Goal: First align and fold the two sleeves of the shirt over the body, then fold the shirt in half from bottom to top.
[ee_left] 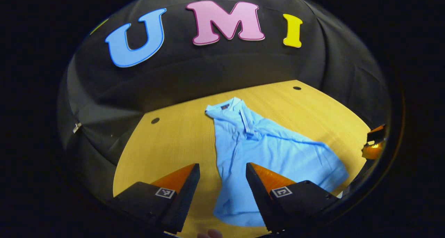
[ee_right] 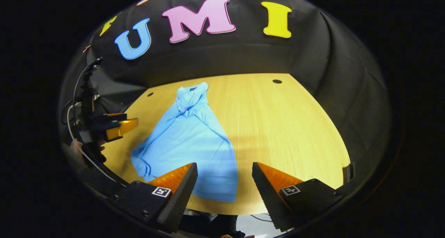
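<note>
Both hand-held grippers, left (ee_left: 222, 168) and right (ee_right: 224, 168), hover with jaws apart above the near edge of the wooden surface (ee_right: 278, 126). One blue shirt (ee_right: 189, 144) lies flat, hem at the near edge, long axis running away, collar toward the far edge. Two round holes (ee_right: 277, 81) sit near the far corners. Black cloth walls (ee_right: 243, 53) enclose the booth.

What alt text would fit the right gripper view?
A light blue polo shirt lies on a wooden table, collar toward the far wall, with the sleeves apparently folded in. The right tool hovers open above the hem, and the left tool sits at the left edge.
</note>
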Demonstrator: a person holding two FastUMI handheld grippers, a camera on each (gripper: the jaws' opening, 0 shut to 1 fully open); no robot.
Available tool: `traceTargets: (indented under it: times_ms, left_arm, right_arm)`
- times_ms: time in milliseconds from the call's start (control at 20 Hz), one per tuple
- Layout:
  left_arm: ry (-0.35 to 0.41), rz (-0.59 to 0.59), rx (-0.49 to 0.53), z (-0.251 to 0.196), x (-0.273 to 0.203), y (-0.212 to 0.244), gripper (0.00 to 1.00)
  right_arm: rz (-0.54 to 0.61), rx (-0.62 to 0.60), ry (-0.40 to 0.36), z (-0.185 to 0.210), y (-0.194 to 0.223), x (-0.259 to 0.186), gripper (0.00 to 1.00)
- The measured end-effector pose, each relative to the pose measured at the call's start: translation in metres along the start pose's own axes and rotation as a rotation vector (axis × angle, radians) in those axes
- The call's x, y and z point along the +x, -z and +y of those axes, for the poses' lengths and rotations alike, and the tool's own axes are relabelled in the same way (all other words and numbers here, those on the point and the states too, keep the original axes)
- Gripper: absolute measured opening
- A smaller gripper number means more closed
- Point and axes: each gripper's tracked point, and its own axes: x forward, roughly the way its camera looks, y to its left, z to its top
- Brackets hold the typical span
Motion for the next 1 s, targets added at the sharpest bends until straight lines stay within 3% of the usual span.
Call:
traceTargets:
  times_ms: [200, 350, 1000]
  left_arm:
    - [0.041, 0.120, -0.033, -0.019, -0.014, 0.066, 0.86]
    - [0.074, 0.183, -0.070, -0.034, -0.020, 0.090, 0.86]
    - [0.066, 0.281, -0.056, -0.042, -0.009, 0.131, 0.87]
  right_arm:
    - [0.075, -0.034, 0.016, 0.002, 0.032, 0.014, 0.98]
    - [0.108, -0.056, 0.039, -0.001, 0.049, 0.021, 0.98]
    - [0.222, -0.120, 0.047, -0.007, 0.097, 0.048, 0.99]
